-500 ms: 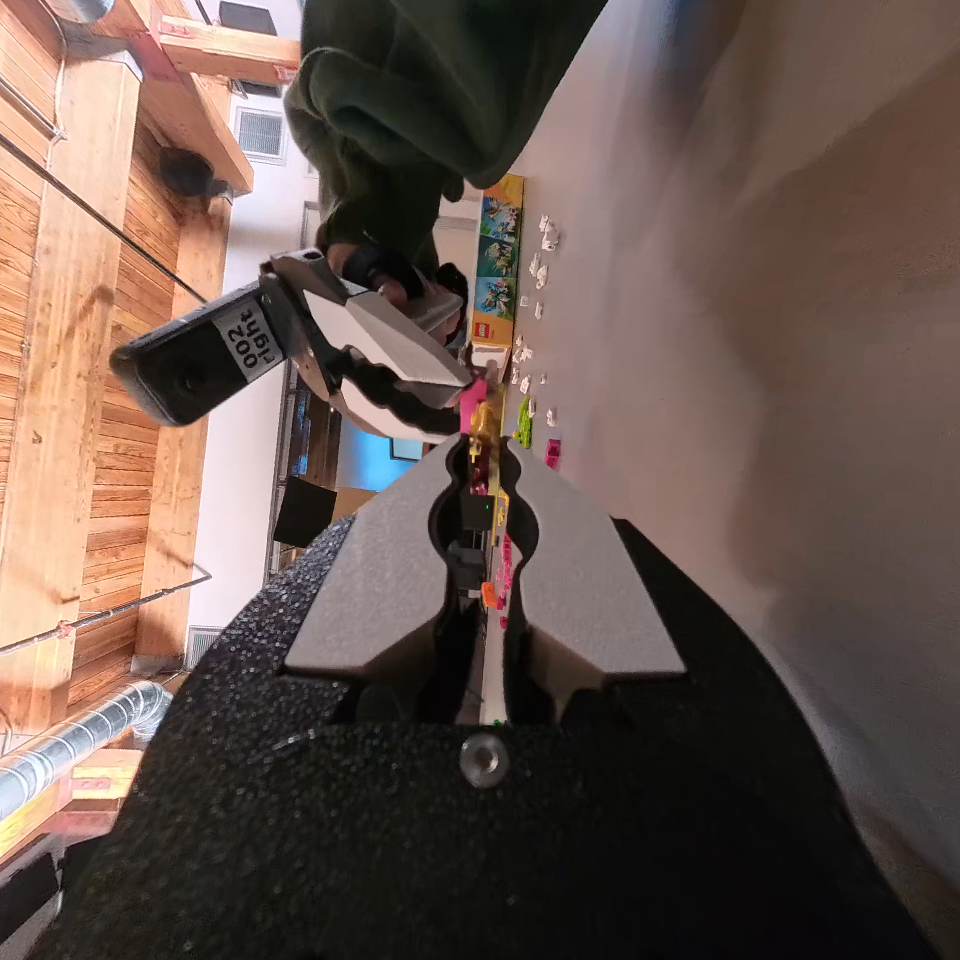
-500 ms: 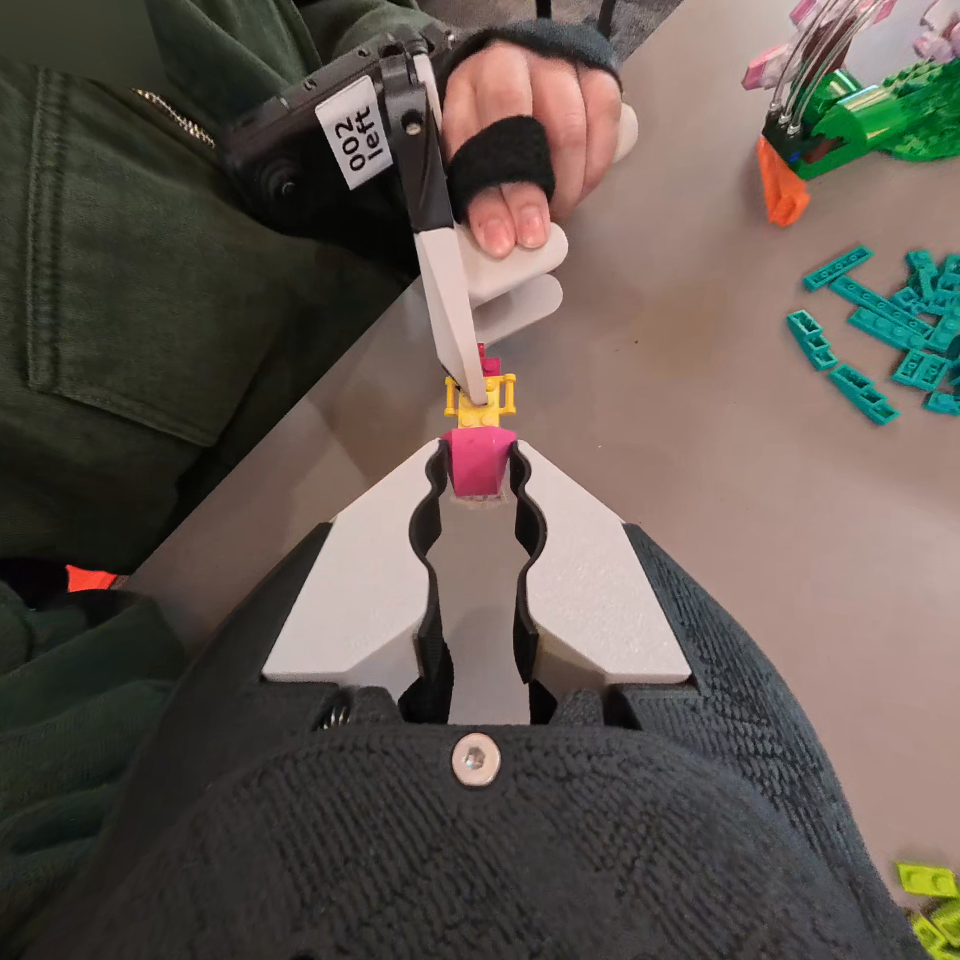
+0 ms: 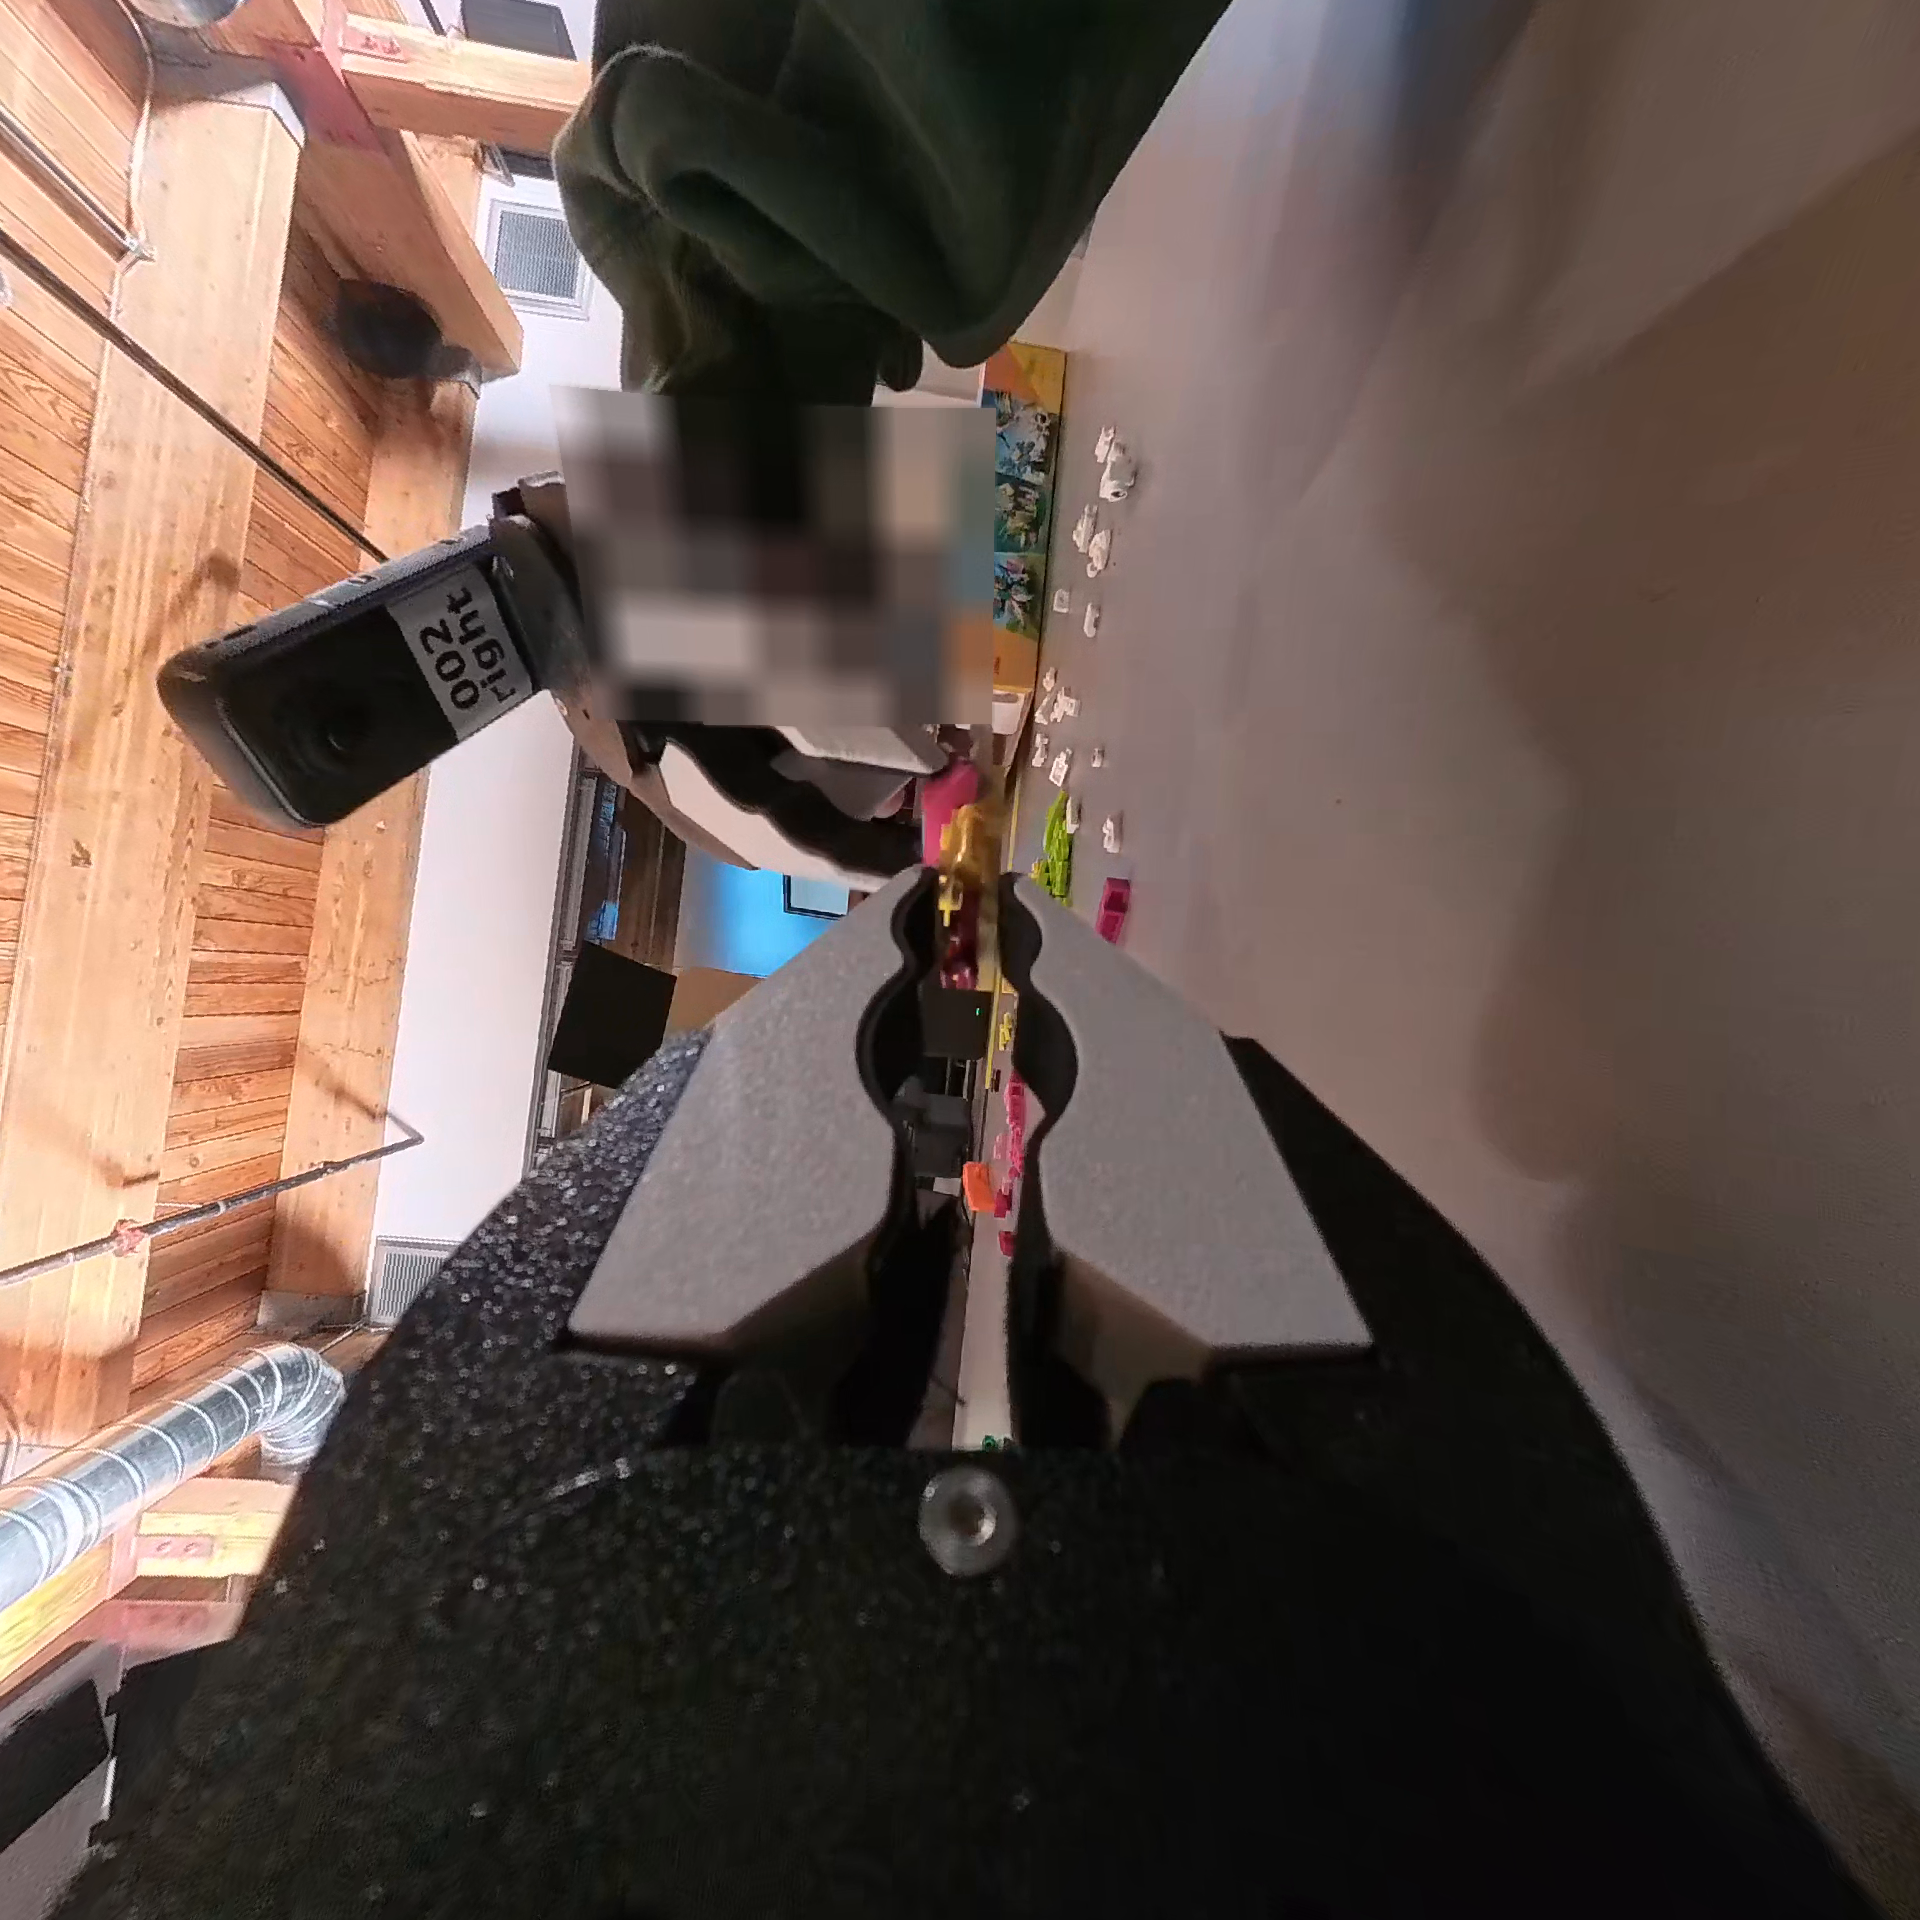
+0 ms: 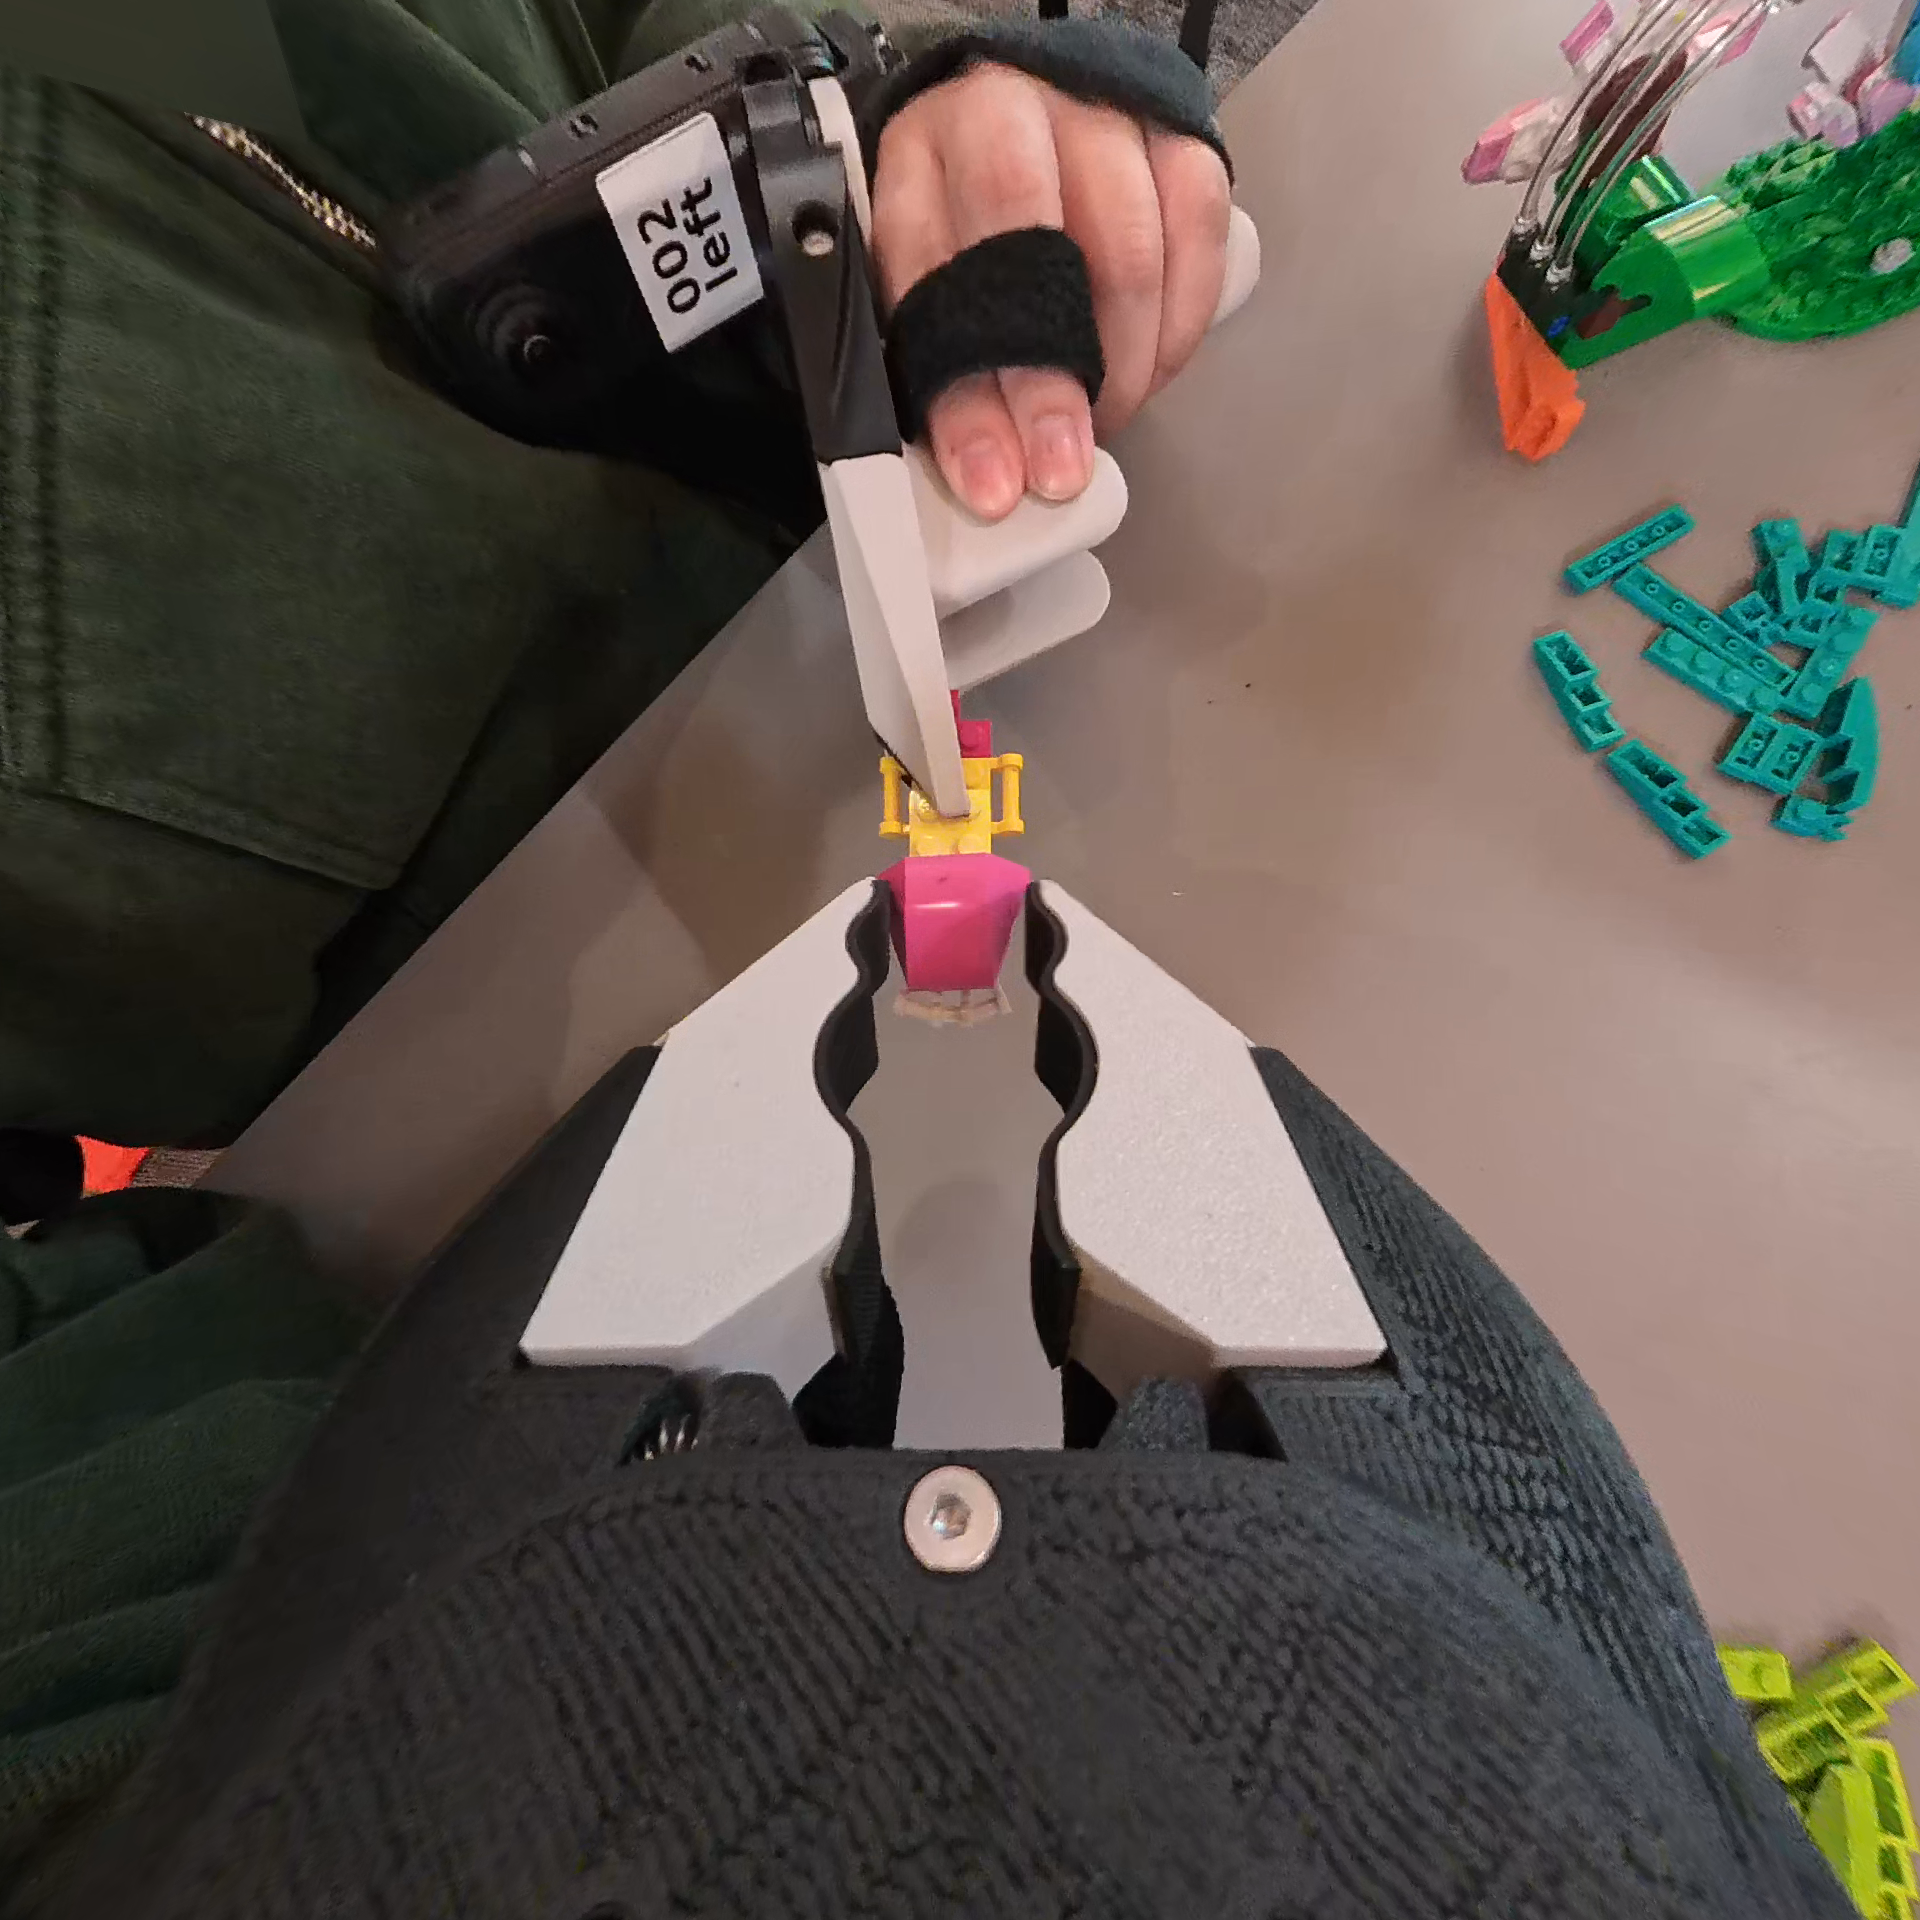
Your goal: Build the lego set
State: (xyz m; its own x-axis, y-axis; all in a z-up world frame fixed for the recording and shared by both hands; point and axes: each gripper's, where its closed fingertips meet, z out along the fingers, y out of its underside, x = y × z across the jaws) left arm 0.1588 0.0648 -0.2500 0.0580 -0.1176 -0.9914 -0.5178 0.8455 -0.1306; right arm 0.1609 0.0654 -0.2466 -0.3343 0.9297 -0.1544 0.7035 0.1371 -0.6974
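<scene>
While the right claw (image 4: 951, 914) is pinching the pink brick (image 4: 943, 930), the left claw (image 4: 940, 795), at twelve o'clock, is pinching the yellow piece (image 4: 951, 805); next, pressing them together squarely.

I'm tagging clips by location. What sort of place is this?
Probably a workshop or loft-style office: wood-plank walls, a bare silver duct, and a grey table strewn with teal bricks.

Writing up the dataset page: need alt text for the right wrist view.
The right gripper pinches a magenta brick joined to a yellow piece, which the left gripper grips from above over a grey table. Loose teal bricks and a green model lie to the right.
</scene>
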